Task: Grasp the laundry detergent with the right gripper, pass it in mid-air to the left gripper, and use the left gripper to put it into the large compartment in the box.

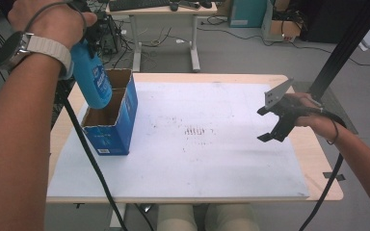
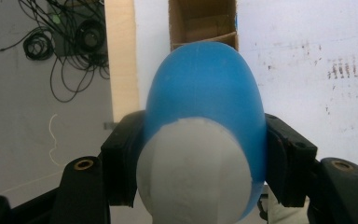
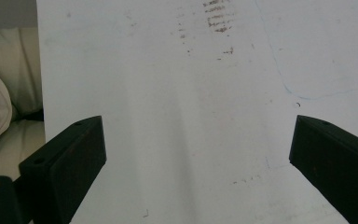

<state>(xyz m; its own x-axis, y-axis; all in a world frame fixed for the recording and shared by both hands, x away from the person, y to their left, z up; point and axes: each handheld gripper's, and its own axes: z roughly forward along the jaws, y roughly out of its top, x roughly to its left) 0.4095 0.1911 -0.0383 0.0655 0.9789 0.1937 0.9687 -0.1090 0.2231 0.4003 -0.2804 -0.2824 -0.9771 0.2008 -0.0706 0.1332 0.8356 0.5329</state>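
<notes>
A blue bottle (image 1: 92,77) with a pale cap end hangs tilted over an open blue cardboard box (image 1: 118,130) at the left of the table. Its lower end is by the divider between the box's two compartments. My left gripper (image 1: 92,38) is shut on its upper part, mostly hidden under the hand. In the left gripper view both jaws press the sides of the bottle (image 2: 205,88), my left gripper (image 2: 205,156) looks down its length, and the box (image 2: 203,21) lies open beyond it. My right gripper (image 1: 263,125) hovers open over the board's right side, its jaws (image 3: 198,154) wide apart with nothing between them.
A white board (image 1: 197,154) with faint brown marks covers the wooden table (image 1: 320,159). Behind the table stands a desk (image 1: 164,12) with cables on the floor around it. A black pole (image 1: 347,43) rises at the right. The person's knees (image 1: 202,216) are under the near edge.
</notes>
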